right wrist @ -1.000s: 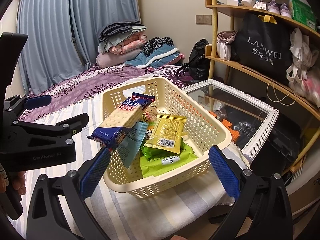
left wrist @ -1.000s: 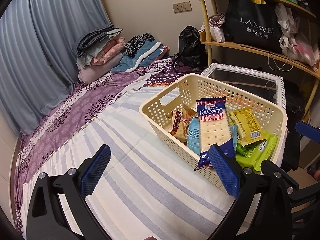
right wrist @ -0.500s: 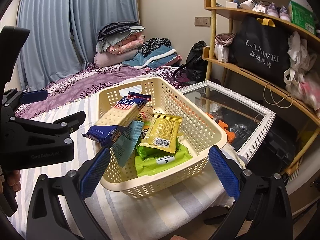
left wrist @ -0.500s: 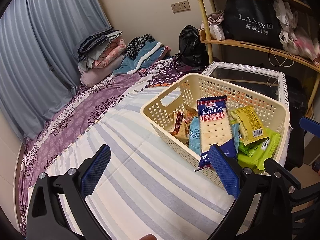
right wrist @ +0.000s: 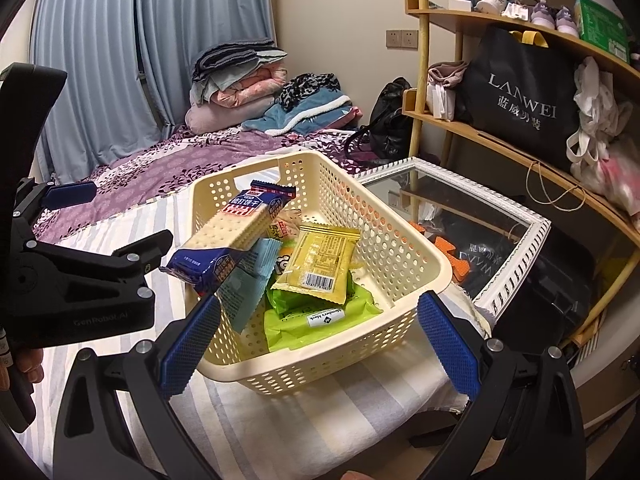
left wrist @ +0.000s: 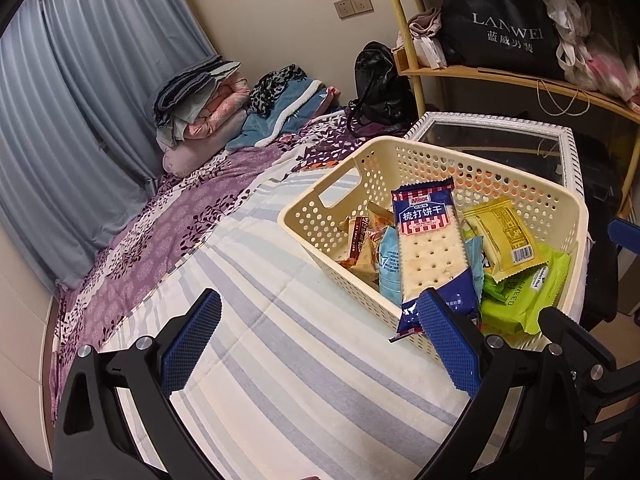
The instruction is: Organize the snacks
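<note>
A cream perforated basket [left wrist: 472, 168] [right wrist: 404, 256] sits on the striped bedspread near the bed's corner. Inside lie a long cracker pack [left wrist: 430, 252] [right wrist: 236, 232] with a blue end hanging over the rim, a yellow packet [left wrist: 504, 238] [right wrist: 320, 260], a green seaweed packet [left wrist: 520, 296] [right wrist: 320, 316], a light blue packet [right wrist: 244, 288] and small brown snacks [left wrist: 360, 240]. My left gripper [left wrist: 320, 340] is open, hovering left of the basket over bare bedspread. My right gripper [right wrist: 320, 340] is open in front of the basket's near wall. Neither holds anything.
A white-framed glass table [right wrist: 472, 232] stands right behind the basket. Bamboo shelves [right wrist: 500, 136] with a black bag [right wrist: 524, 96] rise on the right. Folded blankets [left wrist: 200, 96] and a black backpack [left wrist: 380, 84] lie at the bed's far end. Blue curtains [left wrist: 80, 100] hang to the left.
Both grippers have drifted slightly towards the basket, which looms a little nearer in both views. Both stay open and nothing has been picked up.
</note>
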Demonstrator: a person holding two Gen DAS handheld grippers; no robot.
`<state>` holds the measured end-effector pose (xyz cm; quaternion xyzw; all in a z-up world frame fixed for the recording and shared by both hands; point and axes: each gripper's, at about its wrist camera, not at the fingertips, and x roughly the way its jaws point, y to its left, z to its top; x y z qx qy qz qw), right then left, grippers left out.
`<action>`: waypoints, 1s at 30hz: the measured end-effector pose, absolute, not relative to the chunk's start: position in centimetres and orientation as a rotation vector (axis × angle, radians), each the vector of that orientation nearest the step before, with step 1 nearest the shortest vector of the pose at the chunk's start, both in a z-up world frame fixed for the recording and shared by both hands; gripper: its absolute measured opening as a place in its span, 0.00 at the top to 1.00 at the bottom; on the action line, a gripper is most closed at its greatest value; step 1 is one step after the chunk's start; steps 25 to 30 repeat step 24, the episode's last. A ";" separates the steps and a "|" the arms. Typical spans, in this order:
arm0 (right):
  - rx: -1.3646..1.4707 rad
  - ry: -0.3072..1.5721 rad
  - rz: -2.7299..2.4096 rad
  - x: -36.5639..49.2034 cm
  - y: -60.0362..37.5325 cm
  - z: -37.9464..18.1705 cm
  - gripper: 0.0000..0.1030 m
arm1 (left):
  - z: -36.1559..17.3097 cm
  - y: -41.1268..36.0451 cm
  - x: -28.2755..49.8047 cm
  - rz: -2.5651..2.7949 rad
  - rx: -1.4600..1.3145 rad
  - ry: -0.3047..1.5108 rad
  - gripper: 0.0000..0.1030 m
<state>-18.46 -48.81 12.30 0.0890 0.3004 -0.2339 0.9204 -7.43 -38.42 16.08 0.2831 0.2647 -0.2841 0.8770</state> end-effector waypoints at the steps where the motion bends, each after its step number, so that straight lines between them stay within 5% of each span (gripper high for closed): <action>1: 0.184 0.619 -0.481 -18.4 -48.8 12.2 0.05 | 16.0 -38.5 -7.5 -0.592 0.596 0.550 0.03; 30: 0.188 0.626 -0.478 -18.4 -49.0 11.7 0.05 | 15.6 -37.9 -7.4 -0.614 0.584 0.585 0.03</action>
